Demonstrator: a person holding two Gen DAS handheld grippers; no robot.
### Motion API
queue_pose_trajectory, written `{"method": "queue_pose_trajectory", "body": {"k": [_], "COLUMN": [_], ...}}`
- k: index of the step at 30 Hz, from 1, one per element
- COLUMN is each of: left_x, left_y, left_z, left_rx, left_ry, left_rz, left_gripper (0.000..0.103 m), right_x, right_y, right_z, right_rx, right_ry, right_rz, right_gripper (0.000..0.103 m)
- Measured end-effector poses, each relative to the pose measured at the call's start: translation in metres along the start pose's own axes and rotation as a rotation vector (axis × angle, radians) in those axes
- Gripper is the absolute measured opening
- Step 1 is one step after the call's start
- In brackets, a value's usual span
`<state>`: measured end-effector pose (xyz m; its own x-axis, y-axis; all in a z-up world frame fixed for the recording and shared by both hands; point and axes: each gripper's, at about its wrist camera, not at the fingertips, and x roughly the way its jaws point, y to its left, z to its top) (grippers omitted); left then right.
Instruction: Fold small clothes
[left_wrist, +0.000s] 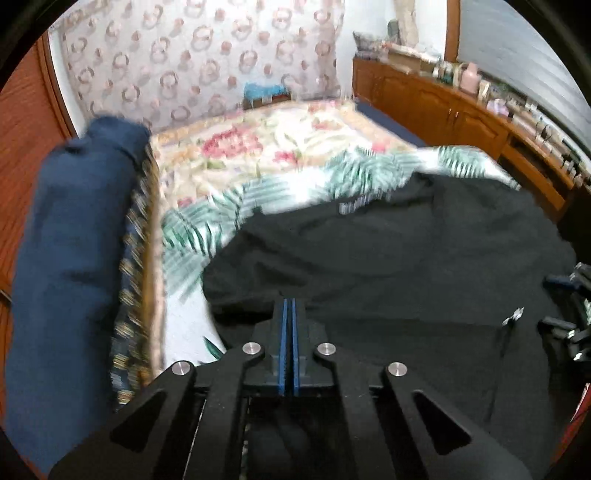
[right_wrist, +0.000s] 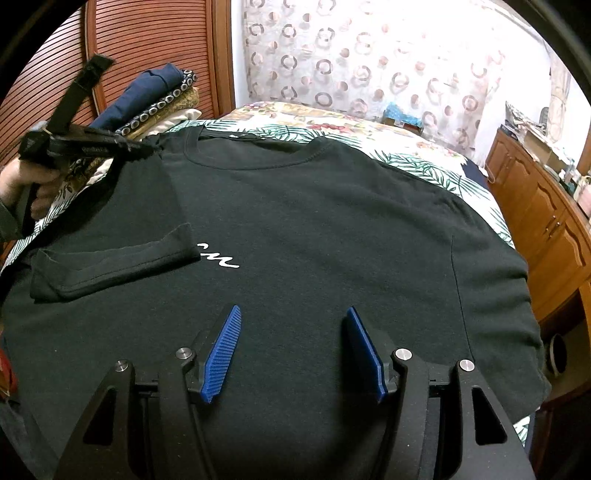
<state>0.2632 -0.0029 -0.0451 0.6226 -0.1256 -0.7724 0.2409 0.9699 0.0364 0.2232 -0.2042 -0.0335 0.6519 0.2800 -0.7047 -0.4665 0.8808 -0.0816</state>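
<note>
A black T-shirt with a white script print lies face up on the bed, and one sleeve is folded in across the chest. My left gripper is shut, its blue pads pressed together on the shirt's fabric. The right wrist view shows that gripper pinching the shoulder edge beside the collar, with a hand around its handle. My right gripper hovers over the lower part of the shirt. Its jaws stand open and nothing is between them.
A palm-leaf sheet over a floral bedspread covers the bed. A stack of folded clothes, navy on top, sits at the bed's left edge beside a slatted wooden door. A wooden cabinet runs along the right.
</note>
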Motion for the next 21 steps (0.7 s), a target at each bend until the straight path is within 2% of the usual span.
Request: {"method": "queue_pose_trajectory", "body": {"k": [3, 6, 10, 13, 18, 19, 20, 21], "left_x": [-0.022, -0.036, -0.037, -0.031, -0.036, -0.038, -0.041, -0.046], "left_y": [0.006, 0.021, 0.052, 0.065, 0.06, 0.058, 0.053, 0.05], "left_z": [0.016, 0.033, 0.047, 0.046, 0.03, 0.027, 0.023, 0.018], "left_rx": [-0.007, -0.023, -0.063, -0.054, -0.041, -0.029, -0.019, -0.014], "left_ry": [-0.06, -0.108, -0.124, -0.124, -0.14, -0.143, -0.147, -0.156], "left_rz": [0.009, 0.058, 0.125, 0.172, 0.165, 0.16, 0.149, 0.132], "left_gripper": [0.003, 0.003, 0.003, 0.003, 0.004, 0.013, 0.027, 0.034], "right_x": [0.0, 0.0, 0.0, 0.0, 0.0, 0.0, 0.0, 0.0], "right_y": [0.0, 0.0, 0.0, -0.001, -0.001, -0.001, -0.001, -0.001], "right_z": [0.0, 0.0, 0.0, 0.0, 0.0, 0.0, 0.0, 0.0], "right_rx": [-0.001, 0.0, -0.001, -0.001, -0.001, -0.001, -0.001, -0.001], "right_ry": [0.0, 0.0, 0.001, 0.001, 0.001, 0.001, 0.001, 0.001], "right_rz": [-0.001, 0.0, -0.002, -0.002, -0.001, -0.001, -0.001, -0.001], "right_gripper": [0.062, 0.062, 0.062, 0.062, 0.062, 0.063, 0.063, 0.063]}}
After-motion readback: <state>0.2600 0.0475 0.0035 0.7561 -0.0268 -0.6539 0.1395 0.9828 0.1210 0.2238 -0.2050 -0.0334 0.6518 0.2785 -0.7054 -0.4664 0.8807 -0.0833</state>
